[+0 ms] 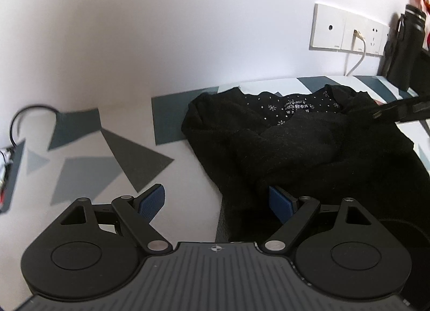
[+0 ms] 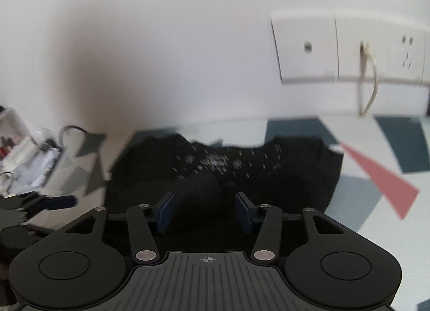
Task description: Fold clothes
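A black knitted sweater lies crumpled on the patterned tabletop, its speckled inner neck facing the wall. My left gripper hangs open at the sweater's left edge. One blue pad is over bare table and the other pad is over the fabric. In the right wrist view the sweater fills the middle. My right gripper is low over it with its jaws half apart. A ridge of black fabric lies between them, and I see no pad pressing on it.
White wall sockets with a plugged white cable sit behind the table. A black bottle stands at the far right. A black cable loop and small clutter lie at the left.
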Demonstrator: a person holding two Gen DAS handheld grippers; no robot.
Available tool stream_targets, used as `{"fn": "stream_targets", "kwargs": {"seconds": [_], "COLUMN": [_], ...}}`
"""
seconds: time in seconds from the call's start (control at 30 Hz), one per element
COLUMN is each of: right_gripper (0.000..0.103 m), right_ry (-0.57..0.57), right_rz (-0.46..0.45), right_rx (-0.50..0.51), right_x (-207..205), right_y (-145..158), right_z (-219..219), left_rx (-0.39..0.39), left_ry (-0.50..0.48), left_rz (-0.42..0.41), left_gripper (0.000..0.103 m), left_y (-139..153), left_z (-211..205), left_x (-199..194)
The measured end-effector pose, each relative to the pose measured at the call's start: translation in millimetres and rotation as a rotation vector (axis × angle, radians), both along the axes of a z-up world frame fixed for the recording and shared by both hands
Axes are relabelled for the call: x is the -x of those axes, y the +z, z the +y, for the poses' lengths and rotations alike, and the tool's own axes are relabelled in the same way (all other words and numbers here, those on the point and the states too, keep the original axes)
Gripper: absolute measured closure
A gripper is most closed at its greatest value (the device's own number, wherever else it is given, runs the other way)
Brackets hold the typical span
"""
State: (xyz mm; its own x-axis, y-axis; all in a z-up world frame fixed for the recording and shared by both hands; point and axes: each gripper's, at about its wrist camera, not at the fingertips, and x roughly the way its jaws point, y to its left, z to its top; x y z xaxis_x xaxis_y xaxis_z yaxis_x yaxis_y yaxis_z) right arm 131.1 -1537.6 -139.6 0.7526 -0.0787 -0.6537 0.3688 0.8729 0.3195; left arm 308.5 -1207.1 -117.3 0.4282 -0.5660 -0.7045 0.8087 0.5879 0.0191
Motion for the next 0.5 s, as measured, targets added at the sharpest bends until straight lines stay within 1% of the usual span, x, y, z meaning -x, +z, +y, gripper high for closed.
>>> {"fn": "stream_targets", "kwargs": {"seconds": [0.1, 0.13, 0.17, 0.2, 0.23, 0.3, 0.33, 0.37, 0.43, 0.5], "right_gripper": [0.055, 0.057, 0.070, 0.088, 0.088, 0.090, 0.090, 0.091, 0.091, 0.091], "right_ry": [-0.049, -0.054, -0.046, -0.024, -0.003, 0.025, 0.036, 0.039, 0.041, 0.038], "right_rz": [0.033, 0.018, 0.013, 0.005, -0.004, -0.063, -0.095, -0.127, -0.202, -0.268], "right_rx": [-0.066, -0.074, -0.084, -0.097, -0.109, -0.135, -0.150, -0.164, -0.187, -0.189], "right_x": [-14, -13, -14, -15, -17, -15, -14, -14, -11, -9], "right_y": [-17, -18, -16, -13, -9, 6, 13, 20, 39, 57], "right_z": [-9, -9, -9, -7, -6, -3, -1, 1, 3, 6], "left_rx": [0.000, 0.003, 0.006, 0.009, 0.013, 0.042, 0.058, 0.071, 0.074, 0.063], "left_ry": [-0.011, -0.012, -0.011, -0.011, -0.011, -0.042, -0.061, -0.084, -0.129, -0.158], "left_rz": [0.003, 0.003, 0.005, 0.006, 0.001, -0.033, -0.052, -0.073, -0.104, -0.123], "left_gripper": [0.018, 0.018, 0.018, 0.017, 0.017, 0.015, 0.011, 0.009, 0.009, 0.009], "left_y": [-3, -4, -4, -5, -4, 2, 6, 9, 12, 12], "left_z": [1, 1, 2, 2, 2, 1, 1, -1, -11, -21], "left_x": [0, 0, 0, 0, 0, 8, 12, 18, 28, 34]}}
